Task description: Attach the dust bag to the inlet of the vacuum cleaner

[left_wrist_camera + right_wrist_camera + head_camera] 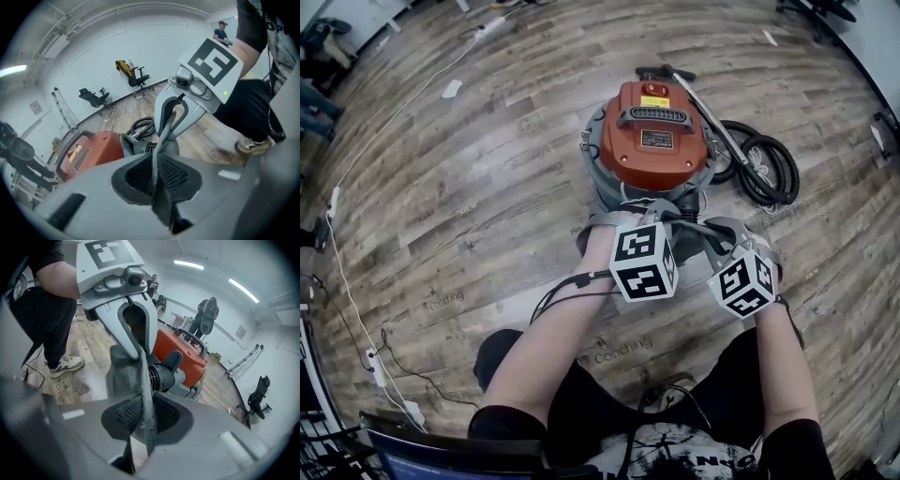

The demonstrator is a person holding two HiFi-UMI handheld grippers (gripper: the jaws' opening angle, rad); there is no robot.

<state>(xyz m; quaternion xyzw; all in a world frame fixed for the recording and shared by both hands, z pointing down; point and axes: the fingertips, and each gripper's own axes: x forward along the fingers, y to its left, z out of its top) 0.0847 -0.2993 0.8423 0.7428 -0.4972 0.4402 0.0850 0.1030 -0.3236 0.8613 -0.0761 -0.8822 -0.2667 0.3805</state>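
The orange vacuum cleaner (654, 131) lies on the wood floor right in front of me. Both grippers hold the grey cloth dust bag (680, 225) stretched between them at the vacuum's near end. My left gripper (623, 217) is shut on one edge of the dust bag (157, 164), and the fabric runs up from between its jaws. My right gripper (717, 234) is shut on the opposite edge of the dust bag (143, 399). The black ribbed inlet (161, 376) sticks out just behind the cloth, close to it. Whether the bag touches the inlet is hidden.
A coiled black hose (764, 164) and a metal wand lie to the right of the vacuum. White cables (356, 309) trail along the floor at the left. My legs and a shoe (65, 364) are close behind the grippers. Office chairs (96, 97) stand by the far wall.
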